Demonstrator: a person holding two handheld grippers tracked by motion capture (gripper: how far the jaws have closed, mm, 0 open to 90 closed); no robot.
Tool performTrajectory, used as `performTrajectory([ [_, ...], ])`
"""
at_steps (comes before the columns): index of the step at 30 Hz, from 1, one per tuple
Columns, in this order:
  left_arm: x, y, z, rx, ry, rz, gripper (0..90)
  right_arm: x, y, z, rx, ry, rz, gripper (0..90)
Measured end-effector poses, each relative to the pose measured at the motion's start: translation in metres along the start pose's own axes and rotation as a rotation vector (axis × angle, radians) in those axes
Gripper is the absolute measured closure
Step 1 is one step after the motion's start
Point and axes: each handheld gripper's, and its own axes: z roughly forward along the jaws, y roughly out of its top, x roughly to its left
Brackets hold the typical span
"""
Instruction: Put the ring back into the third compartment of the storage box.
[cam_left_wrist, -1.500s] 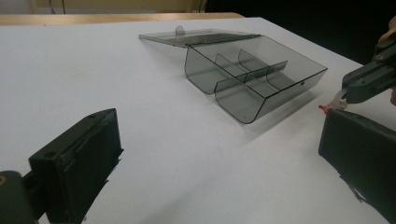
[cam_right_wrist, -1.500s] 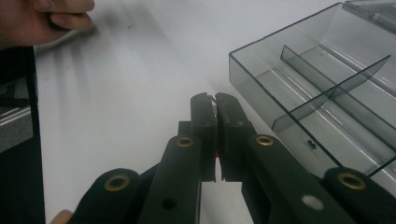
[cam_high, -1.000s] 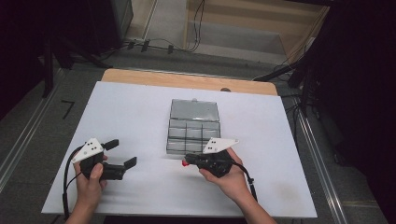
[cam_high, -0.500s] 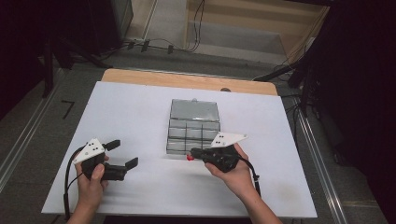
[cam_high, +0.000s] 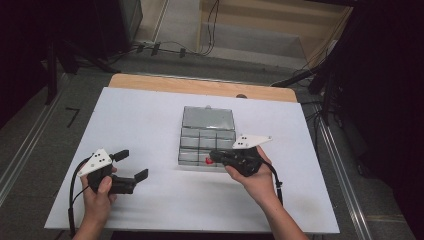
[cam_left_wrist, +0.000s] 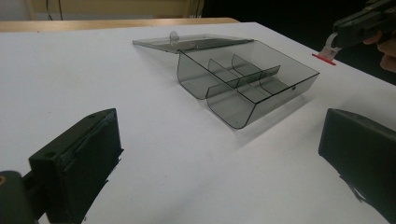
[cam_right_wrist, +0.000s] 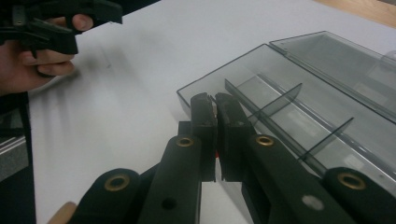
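The right hand-held gripper (cam_high: 214, 156) pinches a small red flat piece (cam_left_wrist: 324, 56) over the near edge of the open, empty smoky-grey clear plastic compartment box (cam_high: 206, 140) mid-tabletop (cam_high: 140, 120), drop pending, while the left hand-held gripper (cam_high: 133, 165) idles open.

On the white table (cam_high: 150, 115) sits a clear compartment box (cam_high: 206, 136), lid open. The right gripper (cam_high: 214, 156) pinches a small red piece (cam_high: 208, 161) over the box's near edge — the left gripper (cam_high: 131, 166) rests apart, jaws spread.
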Motion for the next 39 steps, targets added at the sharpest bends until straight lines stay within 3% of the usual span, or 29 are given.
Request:
performTrajectory([
  [23,0.001,0.001,-0.002,-0.005,0.005,-0.003,0.0,-0.029,0.013,-0.005,-0.028,-0.042,0.055,84.9],
  [39,0.001,0.000,-0.002,-0.008,0.003,-0.008,0.0,-0.050,0.017,-0.004,-0.025,-0.099,0.077,84.9],
])
